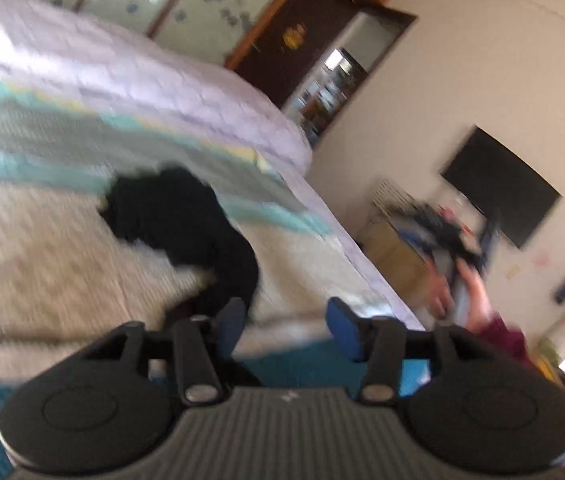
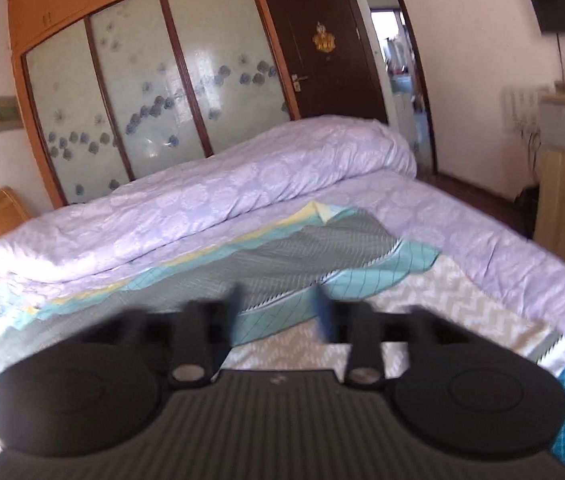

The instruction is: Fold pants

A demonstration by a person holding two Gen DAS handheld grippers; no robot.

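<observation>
Both views blurred, left wrist view worse. Pants [image 1: 186, 232]: dark, bunched heap on the patterned bed cover [image 1: 42, 248], near the bed's side edge, not yet flat or folded as far as can be judged. Left gripper [image 1: 286, 328]: jaws apart, roughly half spread, nothing between the 2 blue pads; the left pad [image 1: 231, 322] overlaps the lower tail of the fabric in the picture (contact cannot be told through the blur). The heap lies ahead of and up-left from this claw, its long axis running from the near tail diagonally away toward upper left. Right gripper [image 2: 278, 312]: jaws wide, empty; it faces the rolled lilac duvet [image 2: 210, 196] and wardrobe [image 2: 154, 80], with no pants in its view. Judgement: left hand is the nearer; a pinch at the near tail looks like the next call, right hand must swing back in first.
</observation>
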